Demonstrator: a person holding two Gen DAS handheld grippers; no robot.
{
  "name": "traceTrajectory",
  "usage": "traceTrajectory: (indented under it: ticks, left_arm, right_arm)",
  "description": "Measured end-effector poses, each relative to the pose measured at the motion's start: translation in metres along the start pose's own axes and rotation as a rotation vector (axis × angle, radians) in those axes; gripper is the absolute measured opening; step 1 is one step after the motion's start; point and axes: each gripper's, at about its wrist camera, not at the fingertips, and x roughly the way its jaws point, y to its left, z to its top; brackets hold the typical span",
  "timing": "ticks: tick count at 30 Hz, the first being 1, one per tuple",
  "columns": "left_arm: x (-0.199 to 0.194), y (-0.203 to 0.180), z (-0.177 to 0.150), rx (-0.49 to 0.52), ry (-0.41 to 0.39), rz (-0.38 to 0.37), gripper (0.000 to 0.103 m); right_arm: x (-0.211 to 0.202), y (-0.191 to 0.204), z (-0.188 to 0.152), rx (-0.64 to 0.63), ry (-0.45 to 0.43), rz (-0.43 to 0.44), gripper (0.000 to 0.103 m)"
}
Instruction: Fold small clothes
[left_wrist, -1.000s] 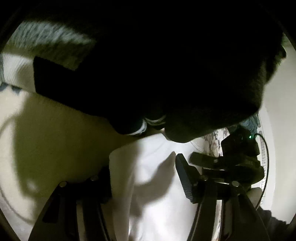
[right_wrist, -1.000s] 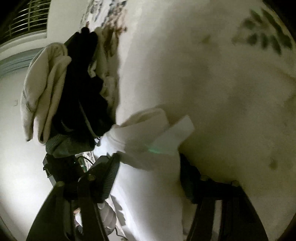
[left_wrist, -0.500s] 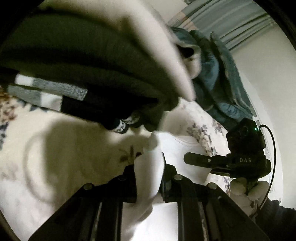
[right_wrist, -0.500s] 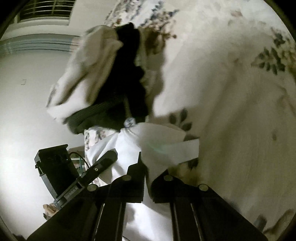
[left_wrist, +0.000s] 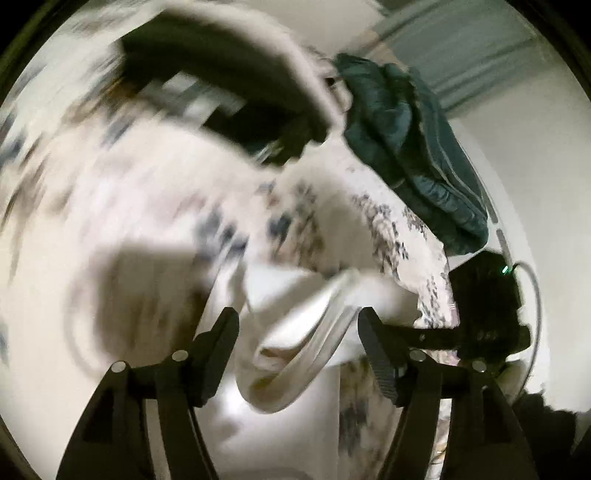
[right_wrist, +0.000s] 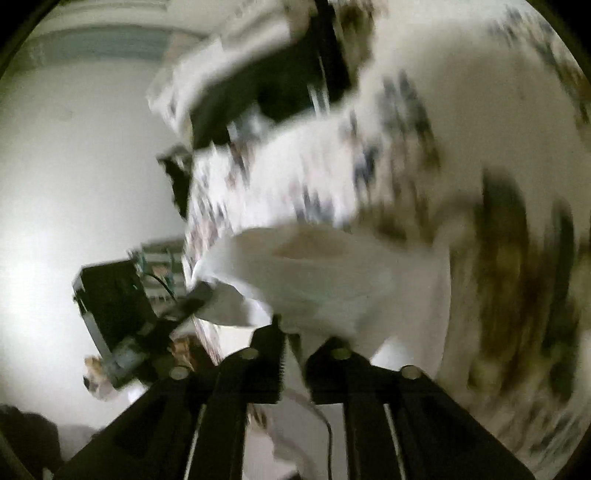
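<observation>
A small white garment (left_wrist: 295, 332) hangs above a floral bedsheet (left_wrist: 147, 192). In the left wrist view my left gripper (left_wrist: 297, 332) is open, its fingers wide apart with the cloth loose between them. In the right wrist view my right gripper (right_wrist: 295, 332) is shut on the white garment (right_wrist: 317, 280), pinching an edge so the cloth bunches in front of the fingers. The other gripper shows in each view, at right (left_wrist: 487, 317) and at left (right_wrist: 122, 314). Both views are motion-blurred.
A stack of folded dark and cream clothes (left_wrist: 229, 85) lies on the bed beyond the garment, also in the right wrist view (right_wrist: 258, 74). A crumpled teal blanket (left_wrist: 413, 147) sits at the back right. A pale wall (right_wrist: 74, 166) lies beyond the bed edge.
My left gripper was shut on the white cloth half a second ago and has now opened. My right gripper closed on the garment and holds it. Both have pulled back from the pile.
</observation>
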Motion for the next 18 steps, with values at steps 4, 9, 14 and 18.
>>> traceTrajectory:
  ticks: [4,9,14,18]
  left_arm:
    - [-0.019,0.032,-0.059,-0.123,0.071,0.069,0.065]
    - [-0.04,0.052,-0.082,-0.204,0.079,0.077,0.065]
    - [-0.025,0.04,-0.061,-0.16,0.087,0.049,0.065]
    - [0.008,0.027,-0.041,-0.118,0.126,0.039,0.065]
  right_arm:
    - [0.024,-0.007,-0.066,-0.012,0.139,-0.108,0.034]
    - [0.016,-0.022,-0.109,0.114,0.095,-0.1,0.057]
    - [-0.016,-0.025,-0.128,0.248,-0.106,-0.06,0.065]
    - [-0.021,-0.044,-0.129,0.368,-0.213,-0.096,0.066]
